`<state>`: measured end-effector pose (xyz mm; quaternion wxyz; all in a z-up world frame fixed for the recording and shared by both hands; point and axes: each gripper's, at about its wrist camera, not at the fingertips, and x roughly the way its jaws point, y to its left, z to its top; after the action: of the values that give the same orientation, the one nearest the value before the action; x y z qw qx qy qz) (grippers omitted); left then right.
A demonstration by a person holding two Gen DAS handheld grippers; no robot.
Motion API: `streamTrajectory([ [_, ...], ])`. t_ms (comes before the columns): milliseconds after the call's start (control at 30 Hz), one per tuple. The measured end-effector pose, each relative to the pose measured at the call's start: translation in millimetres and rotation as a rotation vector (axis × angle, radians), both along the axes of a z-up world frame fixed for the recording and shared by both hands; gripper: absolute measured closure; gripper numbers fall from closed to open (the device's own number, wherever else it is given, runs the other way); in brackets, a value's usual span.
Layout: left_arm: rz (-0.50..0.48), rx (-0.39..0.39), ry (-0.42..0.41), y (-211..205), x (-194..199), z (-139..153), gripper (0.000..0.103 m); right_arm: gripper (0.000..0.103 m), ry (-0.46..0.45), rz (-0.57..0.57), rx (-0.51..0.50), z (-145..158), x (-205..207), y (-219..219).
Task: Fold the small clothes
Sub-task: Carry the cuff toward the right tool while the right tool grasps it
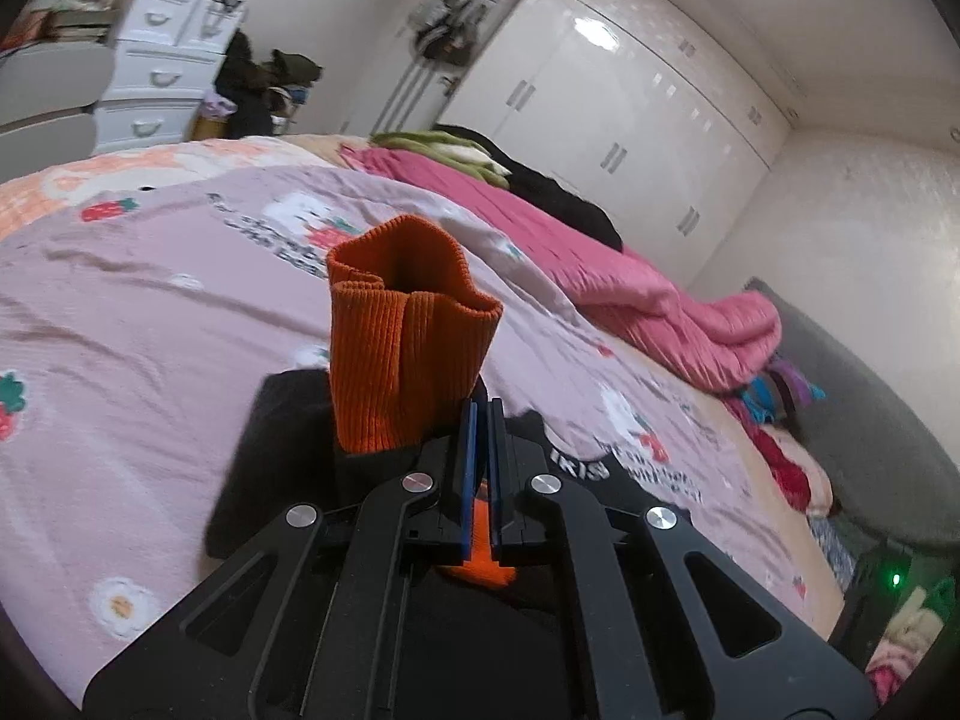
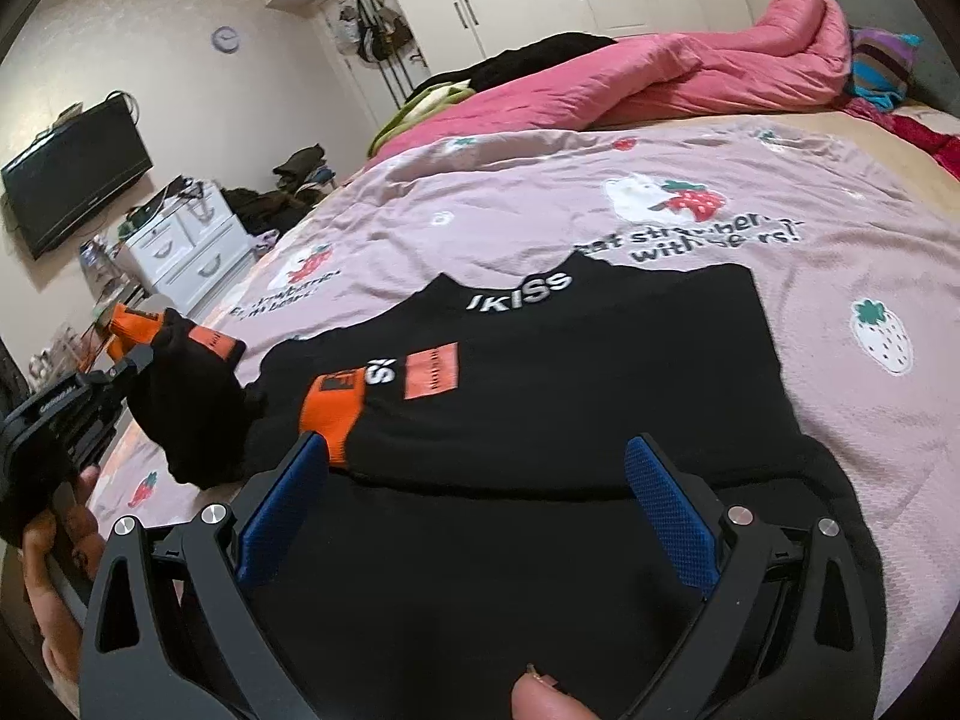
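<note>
Left gripper [image 1: 478, 420] is clamped on the orange cuff [image 1: 408, 354] of the black sweater [image 2: 540, 396], lifting that sleeve so the cuff stands upright, opening skyward. Right gripper [image 2: 477, 468] hovers spread wide over the sweater's near hem; the garment lies flat on the pink strawberry sheet [image 2: 840, 228], neck far.

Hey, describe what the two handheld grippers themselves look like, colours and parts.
Both are matte black with cut-out slotted arms and round silver pivot bolts. The left gripper has thin blue finger pads. The right gripper has wider, textured blue pads. No cables or sleeves show.
</note>
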<state>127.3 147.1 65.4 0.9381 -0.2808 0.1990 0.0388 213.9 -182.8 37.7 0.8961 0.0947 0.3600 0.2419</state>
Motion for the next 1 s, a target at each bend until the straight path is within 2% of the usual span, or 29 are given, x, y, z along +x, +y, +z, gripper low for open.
streamTrajectory([
  [233,-0.096,0.044,0.043,-37.9,21.2,-11.2,0.103,0.004,0.015,-0.065,0.029,-1.6,7.6,-25.7],
  [633,-0.267,0.091,0.12,-80.2,40.7,-29.1,0.103,0.004,0.082,-0.166,0.056,-16.0,27.0,-56.4],
  [700,-0.281,0.105,0.117,-83.7,39.7,-26.6,0.097,0.004,0.095,-0.167,0.061,-18.9,29.5,-57.0],
  [767,-0.283,0.121,0.099,-82.4,36.6,-19.4,0.077,0.004,0.116,-0.157,0.067,-23.3,30.7,-54.2],
  [800,-0.28,0.125,0.093,-81.7,35.5,-17.6,0.074,0.004,0.13,-0.146,0.068,-25.9,31.7,-50.7],
  [900,-0.229,0.153,0.082,-70.1,32.7,-10.4,0.056,0.004,0.161,-0.096,0.076,-30.8,31.6,-35.8],
  [967,-0.168,0.178,0.099,-58.5,33.2,-9.1,0.035,0.004,0.173,-0.051,0.082,-32.0,28.7,-21.4],
  [1000,-0.145,0.191,0.11,-53.5,34.4,-9.1,0.034,0.004,0.177,-0.017,0.078,-32.0,27.4,-9.4],
])
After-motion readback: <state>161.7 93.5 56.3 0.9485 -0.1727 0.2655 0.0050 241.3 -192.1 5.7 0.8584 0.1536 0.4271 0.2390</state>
